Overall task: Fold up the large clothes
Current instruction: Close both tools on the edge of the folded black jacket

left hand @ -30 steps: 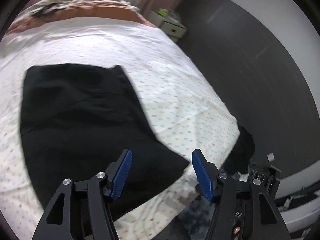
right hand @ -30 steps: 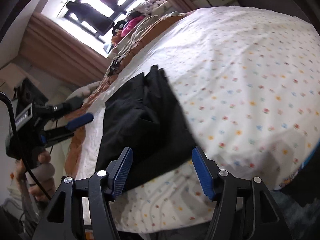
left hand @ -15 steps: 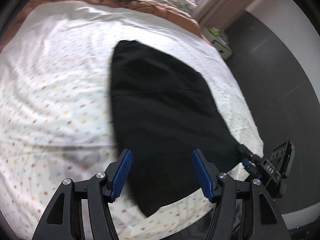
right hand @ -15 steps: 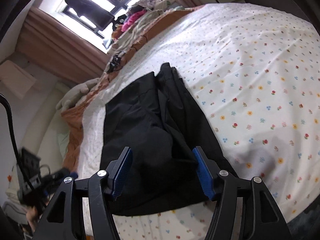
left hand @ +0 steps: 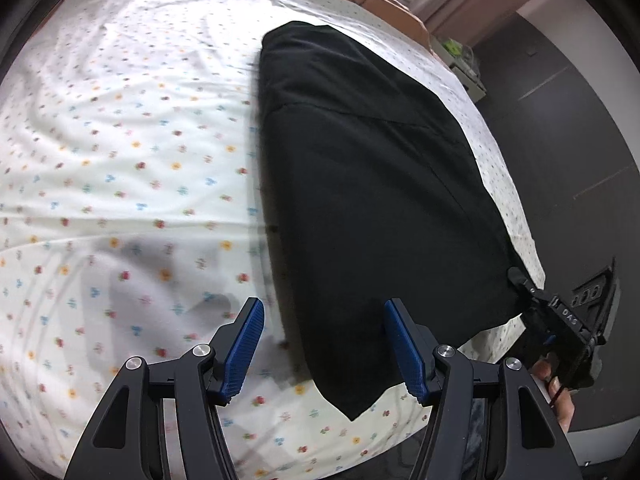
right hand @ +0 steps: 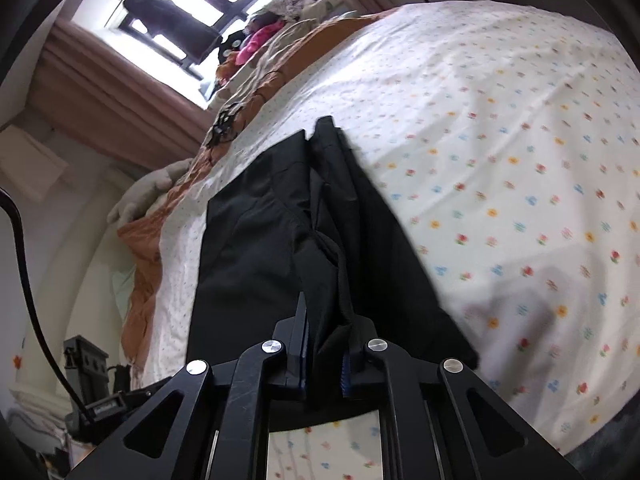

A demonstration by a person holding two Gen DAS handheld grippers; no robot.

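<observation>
Flowered bedsheet [left hand: 120, 168], black garment [left hand: 360, 184] spread toward two o'clock. Right gripper [right hand: 324, 344] just clamped on its near hem, probably for lifting a fold; left gripper [left hand: 324, 344] hovering apart over the opposite corner.

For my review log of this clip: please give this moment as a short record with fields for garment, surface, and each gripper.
garment: black garment, lying flat on the bed, partly folded
surface: bed sheet, white with small flowers
right gripper: jaws have just closed, pinching a bunched edge of the garment
left gripper: open, above the garment's near corner, holding nothing
other: window behind the bed
</observation>
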